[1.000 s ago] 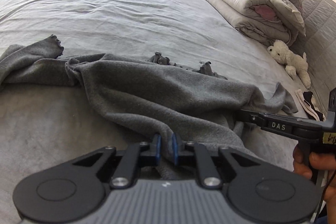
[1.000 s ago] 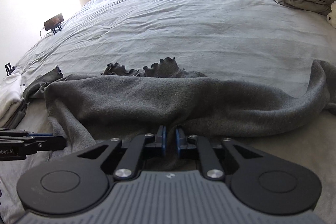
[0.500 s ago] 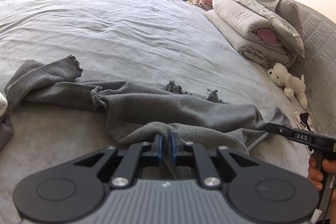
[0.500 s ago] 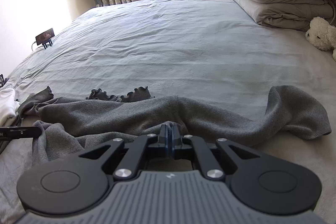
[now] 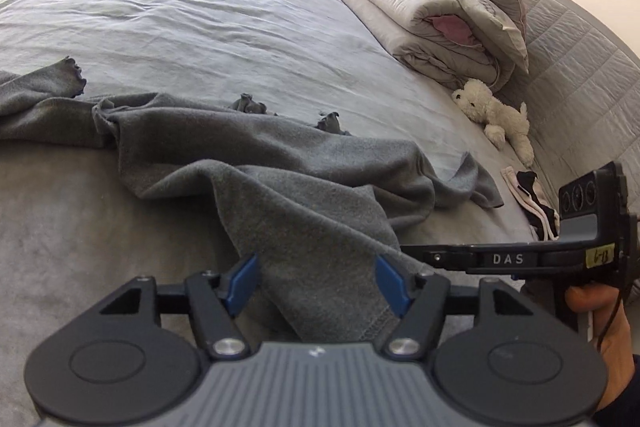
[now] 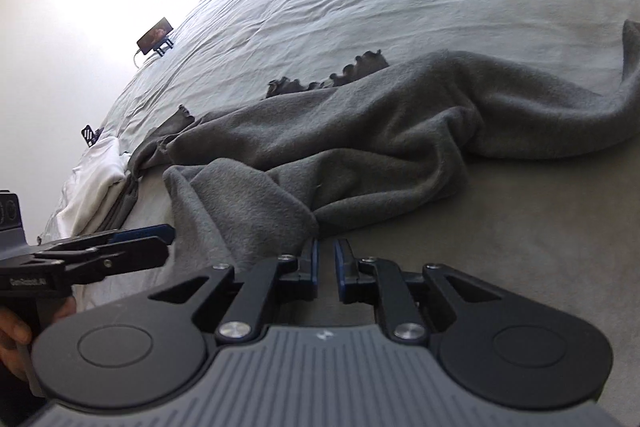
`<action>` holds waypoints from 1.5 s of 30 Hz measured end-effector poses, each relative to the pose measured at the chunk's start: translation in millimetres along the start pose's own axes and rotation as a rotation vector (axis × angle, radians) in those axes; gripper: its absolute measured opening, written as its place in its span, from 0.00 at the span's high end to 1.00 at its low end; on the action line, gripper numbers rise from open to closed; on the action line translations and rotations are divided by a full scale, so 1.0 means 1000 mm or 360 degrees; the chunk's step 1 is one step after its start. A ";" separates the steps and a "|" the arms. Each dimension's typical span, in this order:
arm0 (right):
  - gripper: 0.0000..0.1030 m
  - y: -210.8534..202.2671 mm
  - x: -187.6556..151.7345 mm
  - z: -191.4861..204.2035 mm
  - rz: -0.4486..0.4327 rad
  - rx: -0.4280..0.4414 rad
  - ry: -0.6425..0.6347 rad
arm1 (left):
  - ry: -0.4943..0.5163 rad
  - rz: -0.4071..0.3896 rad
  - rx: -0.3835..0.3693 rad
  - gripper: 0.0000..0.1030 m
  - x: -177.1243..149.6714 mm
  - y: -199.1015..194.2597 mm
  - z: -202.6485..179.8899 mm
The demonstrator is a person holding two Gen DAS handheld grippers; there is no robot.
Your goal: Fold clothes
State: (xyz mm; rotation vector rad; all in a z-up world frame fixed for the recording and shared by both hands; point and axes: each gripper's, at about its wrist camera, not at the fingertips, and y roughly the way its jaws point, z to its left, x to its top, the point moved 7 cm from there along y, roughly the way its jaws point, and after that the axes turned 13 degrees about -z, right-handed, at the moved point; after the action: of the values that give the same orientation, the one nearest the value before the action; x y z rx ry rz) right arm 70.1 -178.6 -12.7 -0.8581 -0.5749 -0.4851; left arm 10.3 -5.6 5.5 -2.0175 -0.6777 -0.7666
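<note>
Left wrist view: my left tongs (image 5: pixel 316 281) are spread wide, gripping nothing; a fold of the grey garment (image 5: pixel 256 163) lies loose between the blue fingers (image 5: pixel 390 287). The garment is crumpled across the near part of the bed (image 5: pixel 180 15). My right tongs (image 5: pixel 412 250) come in from the right at the garment's edge. A plush toy (image 5: pixel 494 113) lies by the folded duvet (image 5: pixel 432 15).

Right wrist view: right tongs (image 6: pixel 326 267) nearly closed with a narrow gap, nothing between them, just short of the garment (image 6: pixel 380 143). Left tongs (image 6: pixel 170 239) at left, beside white clothes (image 6: pixel 96 179).
</note>
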 end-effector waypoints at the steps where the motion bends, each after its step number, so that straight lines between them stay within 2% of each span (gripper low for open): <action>1: 0.86 0.003 -0.004 0.007 0.0019 0.0023 -0.0015 | -0.0007 0.0004 0.0010 0.44 -0.003 0.003 0.000; 2: 0.86 0.005 -0.008 0.015 0.0038 0.0062 -0.0039 | -0.0014 0.0001 0.0006 0.57 -0.005 0.005 -0.001; 3: 0.85 0.006 -0.012 0.023 0.0056 0.0111 -0.0065 | -0.0017 -0.0017 0.0014 0.64 -0.003 0.005 0.000; 4: 0.84 0.008 -0.016 0.032 0.0074 0.0159 -0.0091 | -0.0024 -0.0036 0.0023 0.84 0.000 0.003 0.002; 5: 0.84 0.007 -0.020 0.041 0.0086 0.0236 -0.0112 | -0.0031 -0.0057 0.0031 0.97 0.003 0.002 0.003; 7: 0.84 0.003 -0.025 0.061 0.0113 0.0407 -0.0157 | -0.0063 -0.0119 0.0046 0.97 0.014 -0.007 0.009; 9: 0.84 0.000 -0.027 0.072 0.0108 0.0425 -0.0259 | -0.0062 -0.0192 0.0063 0.98 0.025 -0.019 0.015; 12: 0.84 0.001 -0.023 0.058 0.0097 0.0275 -0.0272 | -0.0071 -0.0283 0.0107 0.98 0.038 -0.035 0.026; 15: 0.83 -0.001 -0.009 0.023 0.0037 0.0090 -0.0116 | -0.0111 -0.0321 0.0172 0.98 0.045 -0.043 0.042; 17: 0.69 -0.004 -0.001 0.000 -0.0022 -0.0039 -0.0002 | -0.0127 -0.0353 0.0193 0.98 0.050 -0.048 0.048; 18: 0.56 -0.005 0.002 -0.011 -0.0053 -0.0096 0.0057 | -0.0135 -0.0369 0.0204 0.98 0.052 -0.051 0.052; 19: 0.51 -0.004 0.004 -0.019 -0.0078 -0.0138 0.0111 | -0.0127 -0.0381 0.0212 0.98 0.053 -0.054 0.053; 22: 0.49 0.001 0.005 -0.036 -0.0158 -0.0211 0.0278 | -0.0113 -0.0418 0.0249 0.98 0.057 -0.060 0.058; 26: 0.49 0.008 0.010 -0.026 -0.0211 -0.0208 0.0179 | -0.0127 -0.0458 0.0307 0.98 0.063 -0.066 0.069; 27: 0.55 0.009 0.011 -0.023 -0.0223 -0.0206 0.0146 | -0.0134 -0.0467 0.0324 0.98 0.064 -0.068 0.073; 28: 0.84 0.011 0.012 -0.020 -0.0234 -0.0204 0.0113 | -0.0142 -0.0477 0.0340 0.98 0.066 -0.069 0.077; 29: 0.95 0.012 0.013 -0.017 -0.0246 -0.0202 0.0081 | -0.0152 -0.0483 0.0351 0.98 0.067 -0.071 0.080; 34: 0.95 -0.017 0.034 -0.010 -0.0341 -0.0142 -0.0019 | -0.0176 -0.0493 0.0334 0.98 0.070 -0.078 0.087; 39: 0.96 -0.069 0.057 -0.022 -0.0443 -0.0090 0.0019 | -0.0142 -0.0434 0.0123 0.98 0.064 -0.080 0.065; 40: 0.96 -0.077 0.060 -0.031 -0.0455 -0.0114 0.0047 | -0.0114 -0.0397 0.0100 0.98 0.059 -0.076 0.059; 42: 0.96 -0.086 0.064 -0.058 -0.0467 -0.0288 0.0083 | -0.0057 -0.0324 0.0058 0.98 0.049 -0.069 0.047; 43: 0.95 -0.087 0.063 -0.071 -0.0451 -0.0404 0.0072 | -0.0029 -0.0280 0.0083 0.98 0.043 -0.063 0.046; 45: 0.89 -0.081 0.057 -0.088 -0.0382 -0.0529 0.0071 | 0.0025 -0.0191 0.0135 0.98 0.031 -0.050 0.044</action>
State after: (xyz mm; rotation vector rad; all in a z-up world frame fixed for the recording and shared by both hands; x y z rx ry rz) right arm 87.4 -304.6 24.0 -1.0964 -0.5672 -0.8326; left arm 7.9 62.2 34.5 -1.9058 -0.8146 -0.8094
